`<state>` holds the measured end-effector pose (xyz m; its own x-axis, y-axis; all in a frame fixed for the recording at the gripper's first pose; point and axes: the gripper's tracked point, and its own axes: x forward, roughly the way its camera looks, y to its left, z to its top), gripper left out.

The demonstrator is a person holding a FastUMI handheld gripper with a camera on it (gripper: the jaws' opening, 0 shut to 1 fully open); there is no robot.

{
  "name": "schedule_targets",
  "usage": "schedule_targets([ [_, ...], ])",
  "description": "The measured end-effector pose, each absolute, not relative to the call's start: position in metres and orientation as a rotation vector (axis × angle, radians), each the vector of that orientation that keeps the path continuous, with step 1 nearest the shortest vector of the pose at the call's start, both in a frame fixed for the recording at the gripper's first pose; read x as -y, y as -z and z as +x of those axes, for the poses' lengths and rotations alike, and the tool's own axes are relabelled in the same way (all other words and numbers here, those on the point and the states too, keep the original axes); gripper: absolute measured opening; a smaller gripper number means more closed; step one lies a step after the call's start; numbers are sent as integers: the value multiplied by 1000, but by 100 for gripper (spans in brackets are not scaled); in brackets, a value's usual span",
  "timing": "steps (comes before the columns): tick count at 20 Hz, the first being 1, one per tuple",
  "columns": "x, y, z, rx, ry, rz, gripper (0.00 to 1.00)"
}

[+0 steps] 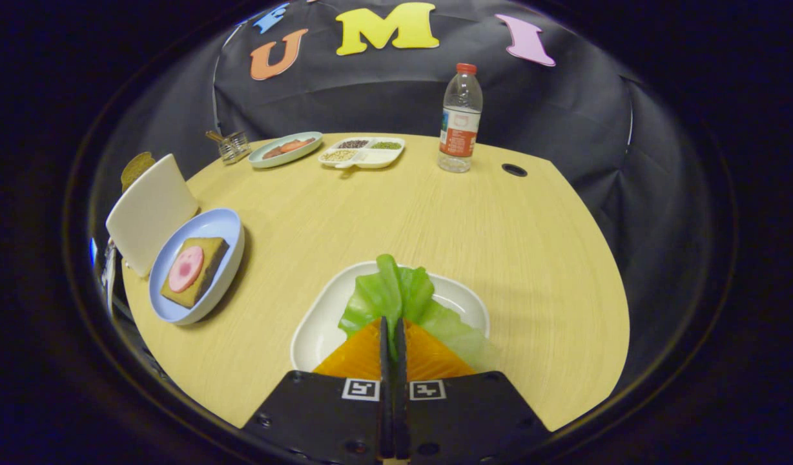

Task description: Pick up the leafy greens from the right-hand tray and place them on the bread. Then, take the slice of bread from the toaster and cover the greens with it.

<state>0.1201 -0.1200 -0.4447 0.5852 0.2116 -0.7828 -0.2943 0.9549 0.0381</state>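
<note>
A green lettuce leaf (396, 294) sits over the white tray (319, 329) just ahead of me, spilling past the tray's right rim. My gripper (392, 321) is shut, its two fingers pressed together with the near edge of the leaf pinched between them. To the left, a blue plate (225, 226) holds a brown slice of bread (206, 271) topped with a round pink slice of meat (185, 268). Behind that plate stands the white toaster (150, 213), with the top of a brown bread slice (137, 168) poking up beyond it.
At the table's far side stand a water bottle (461, 119), a white divided dish of grains (364, 152), a teal plate with food (285, 149) and a small metal holder (232, 146). A round cable hole (514, 170) lies right of the bottle.
</note>
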Motion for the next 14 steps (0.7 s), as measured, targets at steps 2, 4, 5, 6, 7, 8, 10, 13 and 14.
schedule_targets([
  [2,116,439,121,-902,-309,-57,1],
  [4,118,422,125,-862,-297,-3,1],
  [5,118,413,125,-848,-291,22,0],
  [6,117,406,124,-840,-287,45,0],
  [7,117,399,122,-835,-282,67,1],
  [8,117,393,120,-828,-277,85,0],
  [10,115,380,115,-809,-261,119,1],
  [13,104,356,105,-786,-246,167,0],
  [14,98,347,103,-774,-241,167,0],
])
